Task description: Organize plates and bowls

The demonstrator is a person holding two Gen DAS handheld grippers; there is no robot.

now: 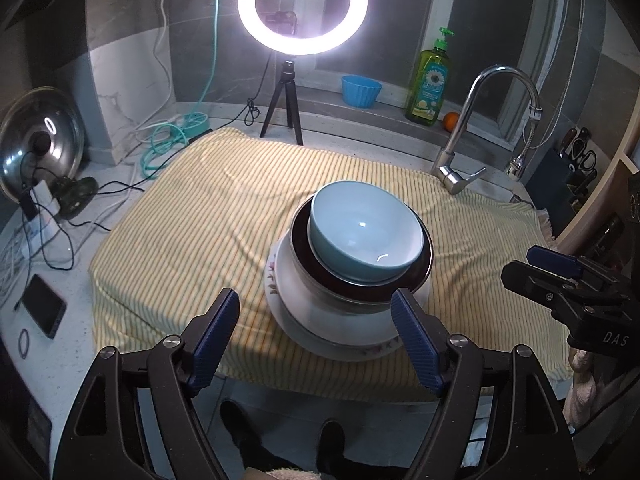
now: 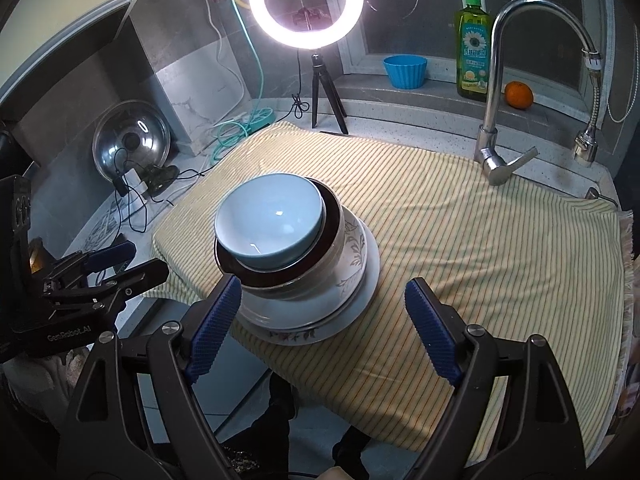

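I see a glossy, smooth glazed blue bowl nested in a shiny dark-lined bowl with a glassy wall, over glazed ceramic plates. They sit on a matt, woven striped cloth with a frayed edge. My gripper pads look like ribbed blue rubber on matt black plastic; the faucet is polished metal.

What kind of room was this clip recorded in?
Most likely a home kitchen counter. A chrome faucet stands beside a bottle of dish soap on the sill, and a pot lid leans against the wall. A ring light suggests a filming setup.
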